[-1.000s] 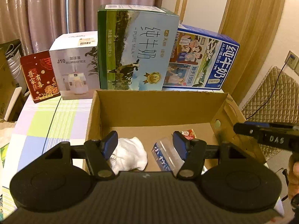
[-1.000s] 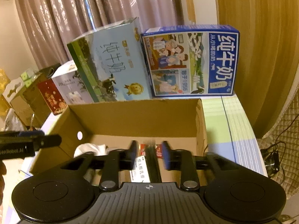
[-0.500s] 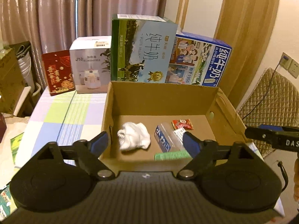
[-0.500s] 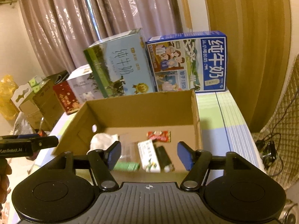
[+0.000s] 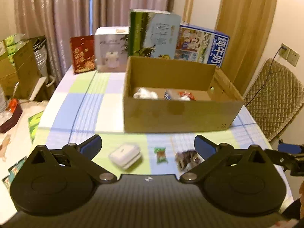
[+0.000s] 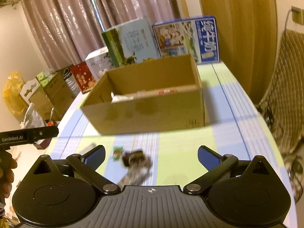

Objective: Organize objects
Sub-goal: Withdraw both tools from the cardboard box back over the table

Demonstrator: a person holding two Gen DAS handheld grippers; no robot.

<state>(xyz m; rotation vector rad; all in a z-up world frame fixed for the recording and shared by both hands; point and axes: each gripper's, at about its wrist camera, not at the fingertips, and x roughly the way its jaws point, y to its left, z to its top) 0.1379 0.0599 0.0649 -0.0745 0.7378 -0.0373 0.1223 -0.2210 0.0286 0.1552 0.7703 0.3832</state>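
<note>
Both tools spread wide, empty: left tool, right tool. White case, lower centre, smooth — risks slipping from pinch.

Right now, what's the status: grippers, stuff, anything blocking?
Left gripper open, empty. Right gripper open, empty. Case, packet and furry thing lie on the table, outside the box. Nothing blocking.

A home dining room: curtains, checked tablecloth, quilted chair
</note>
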